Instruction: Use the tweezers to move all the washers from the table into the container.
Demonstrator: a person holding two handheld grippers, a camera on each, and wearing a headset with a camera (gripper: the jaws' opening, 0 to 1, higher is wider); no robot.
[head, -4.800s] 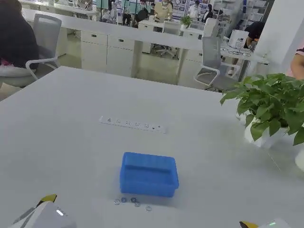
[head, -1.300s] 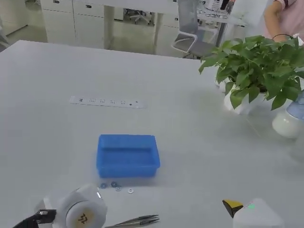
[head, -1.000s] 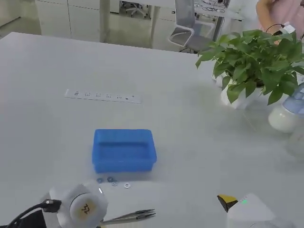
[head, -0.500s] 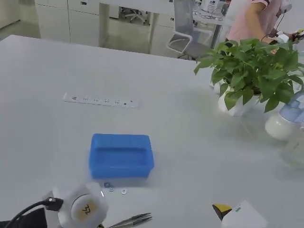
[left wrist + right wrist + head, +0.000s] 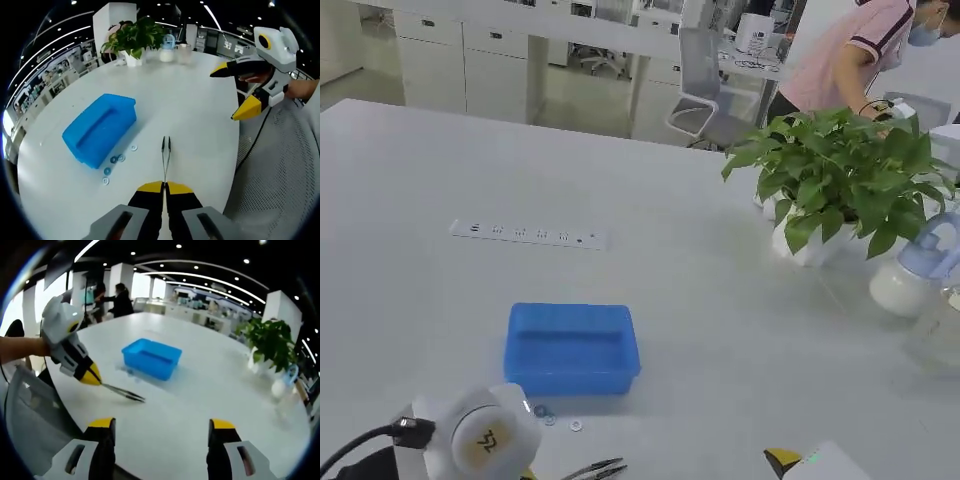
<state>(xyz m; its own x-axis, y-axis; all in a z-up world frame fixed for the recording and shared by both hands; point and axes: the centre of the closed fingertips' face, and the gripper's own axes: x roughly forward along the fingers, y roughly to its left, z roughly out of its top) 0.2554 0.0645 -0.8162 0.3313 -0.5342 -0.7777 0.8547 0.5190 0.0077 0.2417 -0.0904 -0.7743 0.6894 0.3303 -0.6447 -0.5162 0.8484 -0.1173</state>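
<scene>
— Left gripper (image 5: 164,186), what state?
— Jaws pressed together on one pair of tweezers (image 5: 165,152), low in the centre of its own view. The tweezers point forward over the table (image 5: 740,330). I cannot tell whether their tips touch it.
— And the right gripper (image 5: 161,424)?
— Spread wide with nothing between the jaws, at the bottom of its own view.
— Count the washers (image 5: 114,160).
— Five in the left gripper view. They lie in a loose line on the table, lower left of centre, just beside the near wall of the container (image 5: 100,129). In the head view three of them show at the bottom left, beside that gripper's white body.
— How many containers?
— One, a blue box with an open top, left of centre.
— What else is on the table?
— In the head view, one white power strip (image 5: 525,233) up and left of the middle, one potted plant (image 5: 835,175) at the right, and one white bottle (image 5: 902,285) at the right edge.
— The room?
— An open office. There are white cabinets (image 5: 430,72) at upper left, a grey chair (image 5: 695,65) at top centre and a person in a pink top (image 5: 845,55) at upper right. Round ceiling lights (image 5: 179,246) run along the top of the right gripper view.
</scene>
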